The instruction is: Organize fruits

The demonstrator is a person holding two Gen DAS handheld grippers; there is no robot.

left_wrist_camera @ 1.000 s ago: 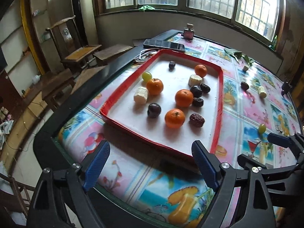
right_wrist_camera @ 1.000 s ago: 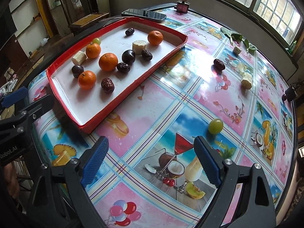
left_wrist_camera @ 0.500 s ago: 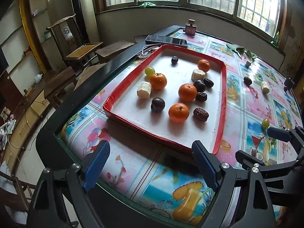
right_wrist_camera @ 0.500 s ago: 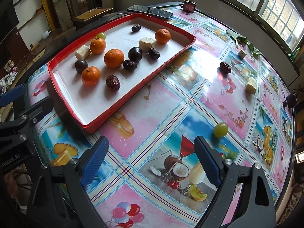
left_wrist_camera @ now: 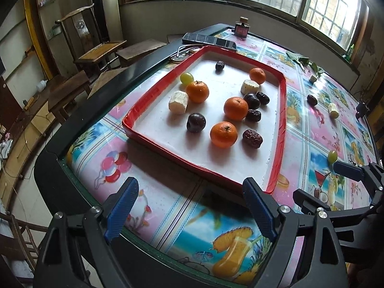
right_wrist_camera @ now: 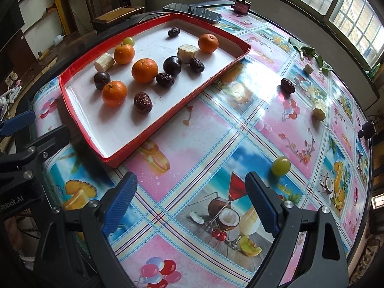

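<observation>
A red-rimmed white tray (left_wrist_camera: 279, 129) (right_wrist_camera: 153, 126) holds several oranges, dark plums, red dates, banana pieces and a green grape (left_wrist_camera: 186, 78). Loose on the tablecloth lie a green grape (right_wrist_camera: 280, 166) (left_wrist_camera: 332, 156), a red date (right_wrist_camera: 287, 85) (left_wrist_camera: 312, 99) and a banana piece (right_wrist_camera: 319, 110) (left_wrist_camera: 333, 110). My left gripper (left_wrist_camera: 189, 210) is open and empty, above the table's near edge in front of the tray. My right gripper (right_wrist_camera: 190, 202) is open and empty, above the cloth right of the tray, with the loose grape just beyond its right finger (right_wrist_camera: 261, 204).
A phone (left_wrist_camera: 208, 41) and a small red bottle (left_wrist_camera: 242, 28) lie at the far end of the table. Green leaves (right_wrist_camera: 304, 50) and a small cube (right_wrist_camera: 307, 68) sit at the far right. Wooden chairs (left_wrist_camera: 100, 48) stand to the left. The table edge (left_wrist_camera: 60, 168) is near.
Both grippers have drawn back and risen slightly, so the tray and loose grape sit a little farther off in both views. Both stay open and empty. No fruit has moved.
</observation>
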